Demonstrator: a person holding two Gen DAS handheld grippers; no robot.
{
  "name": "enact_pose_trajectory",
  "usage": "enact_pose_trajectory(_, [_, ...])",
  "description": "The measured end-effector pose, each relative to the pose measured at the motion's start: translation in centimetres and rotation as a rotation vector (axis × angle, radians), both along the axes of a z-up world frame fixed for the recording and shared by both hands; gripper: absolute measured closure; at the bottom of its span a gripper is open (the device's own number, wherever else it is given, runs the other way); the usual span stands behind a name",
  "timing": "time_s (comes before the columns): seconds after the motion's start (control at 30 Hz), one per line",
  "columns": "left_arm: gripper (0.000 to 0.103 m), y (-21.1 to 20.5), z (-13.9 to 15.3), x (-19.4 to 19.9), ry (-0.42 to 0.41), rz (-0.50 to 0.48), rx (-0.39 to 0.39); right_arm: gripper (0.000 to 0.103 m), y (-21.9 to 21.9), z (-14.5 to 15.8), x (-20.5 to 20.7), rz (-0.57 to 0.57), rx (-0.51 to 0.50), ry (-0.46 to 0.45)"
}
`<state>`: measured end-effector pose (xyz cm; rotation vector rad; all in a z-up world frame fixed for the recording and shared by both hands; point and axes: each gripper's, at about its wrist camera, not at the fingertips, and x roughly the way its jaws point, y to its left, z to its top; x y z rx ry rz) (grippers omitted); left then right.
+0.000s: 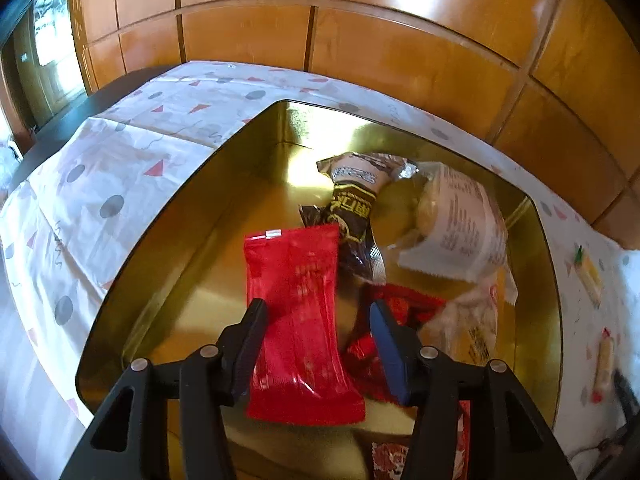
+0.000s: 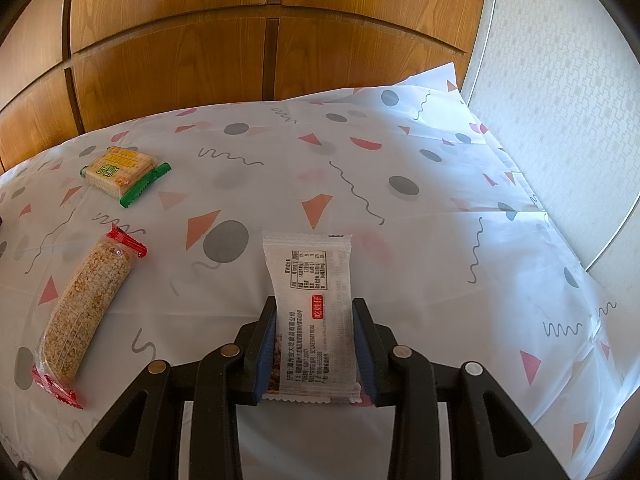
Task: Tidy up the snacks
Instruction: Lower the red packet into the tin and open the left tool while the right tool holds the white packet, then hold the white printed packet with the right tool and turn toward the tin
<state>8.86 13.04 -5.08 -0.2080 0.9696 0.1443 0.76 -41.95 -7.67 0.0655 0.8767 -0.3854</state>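
Your left tool [image 1: 318, 344] stands apart over the gold tin [image 1: 168, 280], its pads clear of the red packet [image 1: 298, 320] lying between them at lower centre. Your right tool [image 2: 314, 350] is clamped on the white packet [image 2: 310, 292], lower centre above the tabletop [image 2: 440, 240]; a grain bar [image 2: 86, 308] and a cracker pack [image 2: 120, 170] lie at left.

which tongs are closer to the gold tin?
Left. The left tongs hang right over the gold tin, a red packet between their fingers. The right tongs hold a white packet over the tablecloth; no tin in that view.
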Motion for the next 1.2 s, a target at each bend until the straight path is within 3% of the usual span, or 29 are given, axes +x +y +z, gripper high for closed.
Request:
enact_pose_trajectory(0.27, [0.049, -2.4, 1.3, -1.8, -0.056, -0.015, 0.080, 0.067, 0.0, 0.0, 0.0, 0.000, 0.000, 0.000])
enact_pose_trajectory(0.6, [0.049, -4.1, 3.0, -3.7, -0.107, -0.045, 0.094, 0.067, 0.0, 0.0, 0.0, 0.000, 0.000, 0.000])
enact_pose_trajectory(1.2, [0.049, -4.0, 3.2, -5.3, -0.113, -0.056, 0.105, 0.068, 0.2, 0.1, -0.1, -0.002, -0.012, 0.006])
